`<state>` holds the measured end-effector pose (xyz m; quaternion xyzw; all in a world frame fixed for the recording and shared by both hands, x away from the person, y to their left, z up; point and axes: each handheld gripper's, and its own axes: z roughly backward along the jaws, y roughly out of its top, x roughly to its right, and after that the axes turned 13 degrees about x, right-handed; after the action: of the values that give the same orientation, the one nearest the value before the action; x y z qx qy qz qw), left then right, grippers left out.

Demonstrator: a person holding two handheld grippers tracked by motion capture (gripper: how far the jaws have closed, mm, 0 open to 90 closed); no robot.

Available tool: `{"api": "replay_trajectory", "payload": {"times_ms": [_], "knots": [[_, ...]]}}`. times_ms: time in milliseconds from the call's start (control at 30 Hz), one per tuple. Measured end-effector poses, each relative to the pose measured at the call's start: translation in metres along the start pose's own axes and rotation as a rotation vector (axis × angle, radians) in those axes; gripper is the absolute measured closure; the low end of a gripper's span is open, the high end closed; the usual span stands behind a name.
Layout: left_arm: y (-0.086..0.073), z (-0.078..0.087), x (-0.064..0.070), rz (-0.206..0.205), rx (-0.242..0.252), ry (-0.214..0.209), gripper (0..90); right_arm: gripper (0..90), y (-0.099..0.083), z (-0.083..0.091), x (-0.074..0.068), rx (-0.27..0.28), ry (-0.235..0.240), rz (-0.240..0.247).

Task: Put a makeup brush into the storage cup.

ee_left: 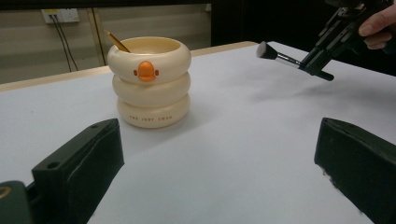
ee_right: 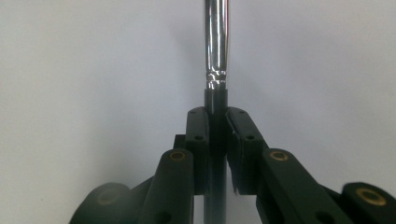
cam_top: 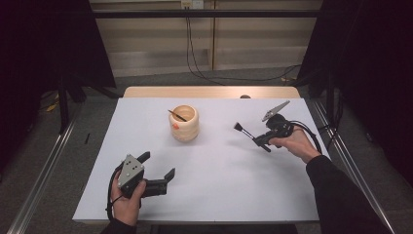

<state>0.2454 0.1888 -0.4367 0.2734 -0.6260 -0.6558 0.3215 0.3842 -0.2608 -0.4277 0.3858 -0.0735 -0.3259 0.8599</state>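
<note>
Right gripper [cam_top: 259,140] clamped on a brush [cam_top: 245,131] by its handle, right of the cup [cam_top: 184,123]; likely light, stiff, slippery. Left gripper [cam_top: 157,167] spread apart.

Cream cup [cam_top: 184,124] with orange beak, black-and-silver brush [cam_top: 245,131], white table [cam_top: 219,180]

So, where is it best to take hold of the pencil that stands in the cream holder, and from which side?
Grip the pencil on its bare upper end, the part that sticks out over the rim of the holder. It leans toward the holder's far left edge, so the open left claw would probably do best coming from above, jaws either side of the shaft.
</note>
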Motion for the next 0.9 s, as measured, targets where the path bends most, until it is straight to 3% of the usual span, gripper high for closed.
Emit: {"api": "replay_trajectory", "payload": {"times_ms": [433,567,900], "knots": [[0.000,0.001,-0.001,-0.004,-0.004,0.009,1.2,79.7,-0.005,0.012,-0.011,0.124,-0.005,0.033],[0.000,0.000,0.000,0.002,-0.001,0.004,1.2,79.7,-0.011,0.015,-0.009,0.155,-0.022,0.000],[0.000,0.000,-0.001,0.001,0.001,0.006,1.2,79.7,-0.021,0.031,-0.009,0.274,-0.049,-0.010]]}}
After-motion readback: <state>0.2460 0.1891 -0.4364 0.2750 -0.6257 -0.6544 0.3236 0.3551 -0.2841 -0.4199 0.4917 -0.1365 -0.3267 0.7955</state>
